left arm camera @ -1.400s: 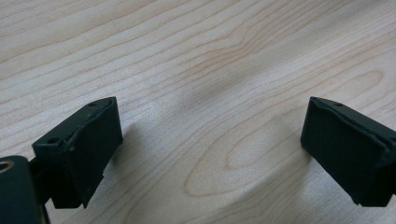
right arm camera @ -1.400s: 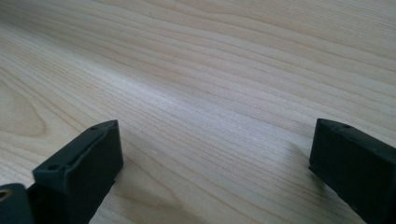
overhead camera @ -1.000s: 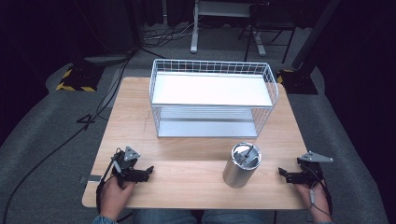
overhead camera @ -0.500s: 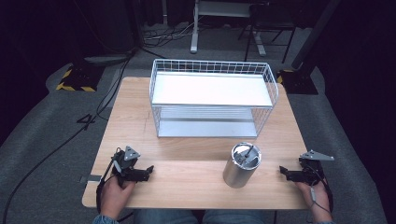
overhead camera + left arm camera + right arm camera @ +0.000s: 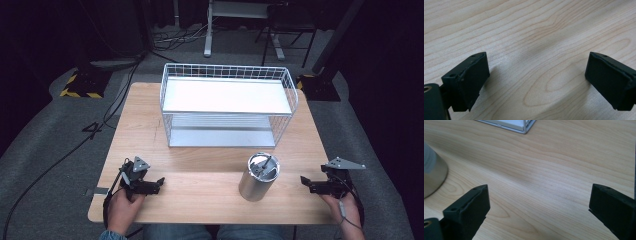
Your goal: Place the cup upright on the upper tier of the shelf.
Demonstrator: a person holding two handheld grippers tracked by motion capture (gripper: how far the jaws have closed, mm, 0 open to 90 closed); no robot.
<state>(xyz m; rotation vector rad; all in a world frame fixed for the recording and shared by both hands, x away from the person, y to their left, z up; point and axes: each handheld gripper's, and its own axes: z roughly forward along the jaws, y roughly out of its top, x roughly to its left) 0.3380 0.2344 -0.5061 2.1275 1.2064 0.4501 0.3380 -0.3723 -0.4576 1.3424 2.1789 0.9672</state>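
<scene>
Near the front left corner of the wooden surface (image 5: 210, 170), the left tool (image 5: 159, 183) rests with jaws apart, gripping nothing. Near the front right corner, the right tool (image 5: 303, 182) likewise sits spread and empty. Between them, nearer the right tool, stands a steel canister (image 5: 258, 176). Beyond it a white wire basket (image 5: 227, 105) sits toward the far edge.

The left gripper (image 5: 159, 182) is held low at the person's near left, its jaws pointing right and spread wide with nothing between them. The right gripper (image 5: 303, 181) sits at the near right, jaws pointing left and equally wide apart. Both seem to rest just above the surface, though contact is unclear.
</scene>
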